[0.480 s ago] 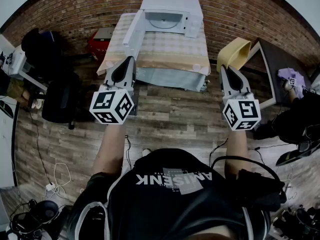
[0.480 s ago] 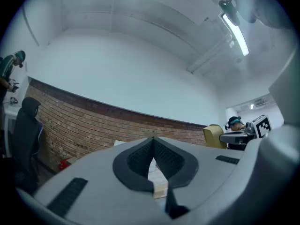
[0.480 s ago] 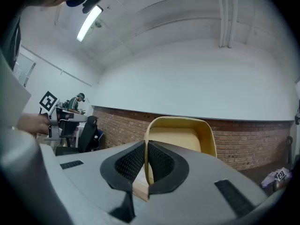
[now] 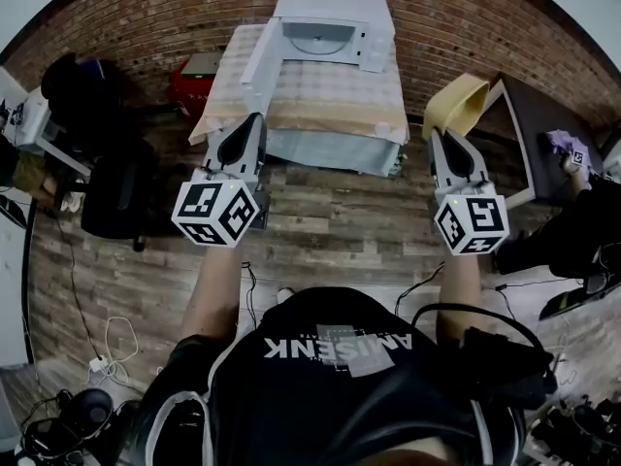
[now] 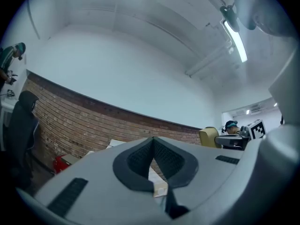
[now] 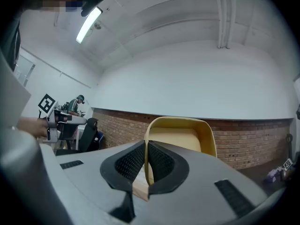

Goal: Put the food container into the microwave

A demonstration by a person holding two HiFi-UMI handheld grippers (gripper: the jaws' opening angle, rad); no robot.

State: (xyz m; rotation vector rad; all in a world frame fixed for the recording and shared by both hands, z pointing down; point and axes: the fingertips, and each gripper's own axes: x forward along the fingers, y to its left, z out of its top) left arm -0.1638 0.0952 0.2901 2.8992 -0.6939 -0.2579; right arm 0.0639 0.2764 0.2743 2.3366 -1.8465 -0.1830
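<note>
The white microwave (image 4: 335,13) stands at the back of a table with a checked cloth (image 4: 320,95); its door (image 4: 260,61) hangs open to the left and the turntable shows inside. A small pale round container (image 4: 382,129) sits near the table's front right corner. My left gripper (image 4: 255,120) is held in the air short of the table's front left edge, jaws shut and empty. My right gripper (image 4: 434,136) hovers to the right of the table, also shut on nothing. Both point upward at the wall and ceiling in their own views (image 5: 152,140) (image 6: 146,145).
A yellow chair (image 4: 456,100) (image 6: 180,139) stands right of the table, beside a dark desk (image 4: 543,134). A red box (image 4: 194,81) lies on the left and a black office chair (image 4: 116,197) further left. Cables run over the wooden floor. Other people work at both sides.
Both grippers have barely shifted; the right one drifted slightly right and down. The jaws stay shut.
</note>
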